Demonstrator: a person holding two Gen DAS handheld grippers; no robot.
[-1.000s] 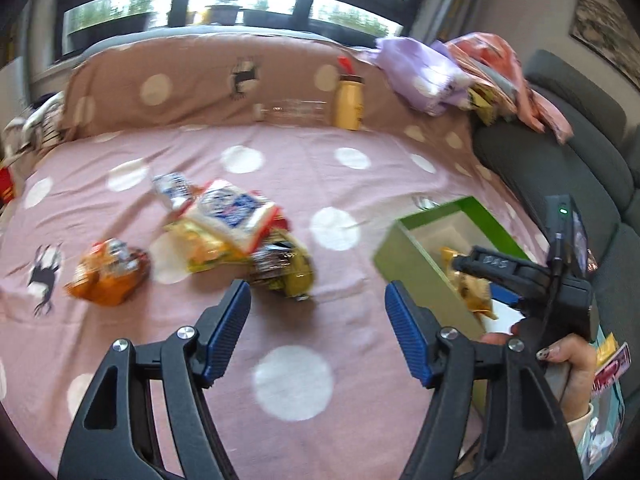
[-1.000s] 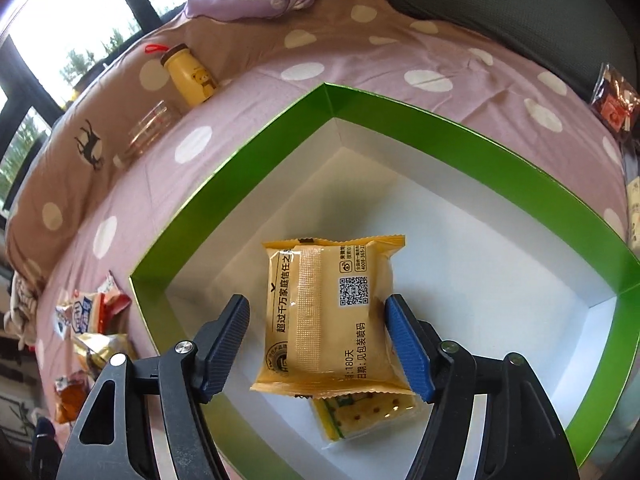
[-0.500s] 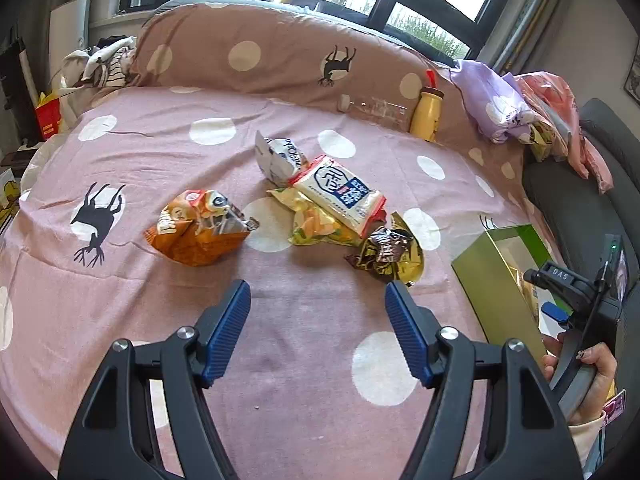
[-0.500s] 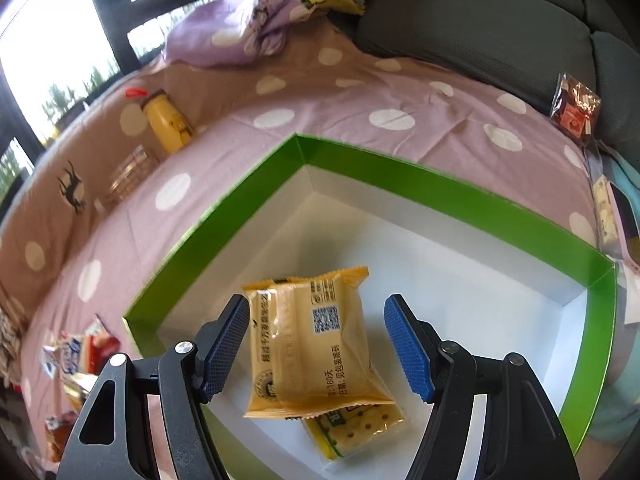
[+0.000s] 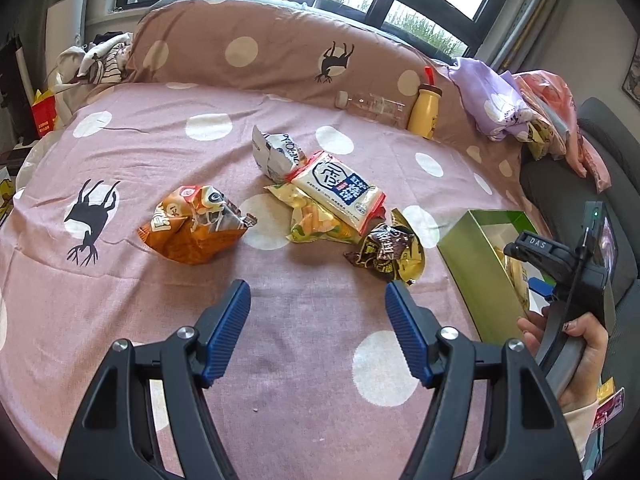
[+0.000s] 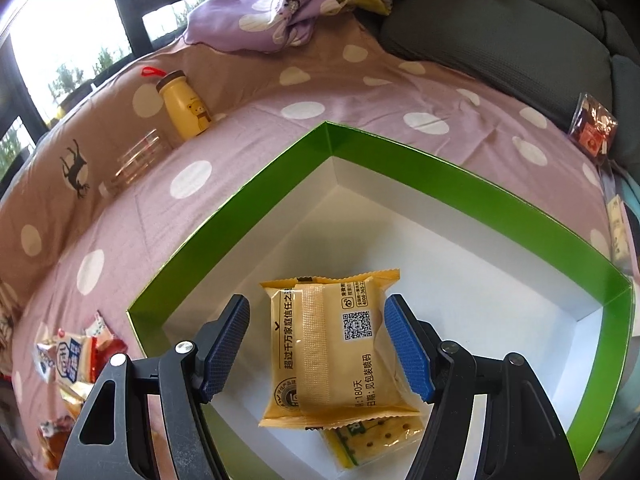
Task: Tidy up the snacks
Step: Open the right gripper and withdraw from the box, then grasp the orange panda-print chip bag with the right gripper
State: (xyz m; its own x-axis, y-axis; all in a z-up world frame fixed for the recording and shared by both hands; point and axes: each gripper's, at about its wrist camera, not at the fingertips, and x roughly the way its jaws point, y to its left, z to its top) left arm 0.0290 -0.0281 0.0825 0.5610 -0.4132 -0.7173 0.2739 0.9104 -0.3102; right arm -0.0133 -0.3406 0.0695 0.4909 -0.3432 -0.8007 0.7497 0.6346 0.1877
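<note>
Five snack bags [image 5: 320, 208] lie beyond gaping left jaws.

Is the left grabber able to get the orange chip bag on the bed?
Probably yes. The left gripper is open and empty, and only bare bedspread lies between it and the orange chip bag.
</note>
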